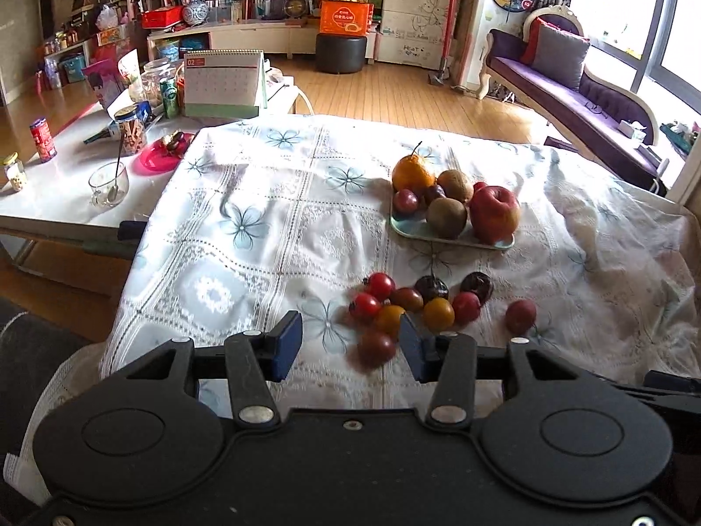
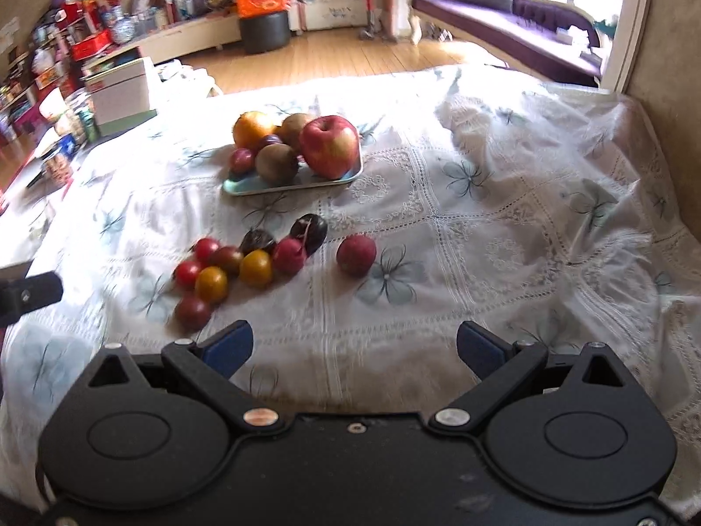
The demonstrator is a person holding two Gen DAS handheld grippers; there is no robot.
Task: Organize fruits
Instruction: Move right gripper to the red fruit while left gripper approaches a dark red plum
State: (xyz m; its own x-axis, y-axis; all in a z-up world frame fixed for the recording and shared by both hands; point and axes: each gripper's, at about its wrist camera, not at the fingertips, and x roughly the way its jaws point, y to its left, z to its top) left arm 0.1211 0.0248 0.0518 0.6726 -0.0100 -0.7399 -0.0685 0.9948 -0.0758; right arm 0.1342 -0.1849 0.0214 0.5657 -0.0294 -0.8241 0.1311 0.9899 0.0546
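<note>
A pale green tray [image 1: 412, 230] [image 2: 245, 187] on the floral tablecloth holds an orange [image 1: 412, 172], two kiwis, small plums and a red apple [image 1: 494, 212] [image 2: 329, 145]. In front of it lies a loose cluster of several small red, yellow and dark tomatoes and plums [image 1: 409, 300] [image 2: 245, 263], with one red fruit [image 1: 520, 315] [image 2: 355, 254] apart on the right. My left gripper [image 1: 350, 344] is open just short of the cluster; a dark red tomato [image 1: 376, 348] lies between its fingers, untouched. My right gripper [image 2: 354, 348] is open wide over bare cloth.
A white side table [image 1: 57, 193] to the left carries jars, a glass bowl with a spoon [image 1: 108, 184], a pink plate and a desk calendar [image 1: 223, 83]. A purple chaise [image 1: 569, 83] stands far right. The cloth is rumpled at the right.
</note>
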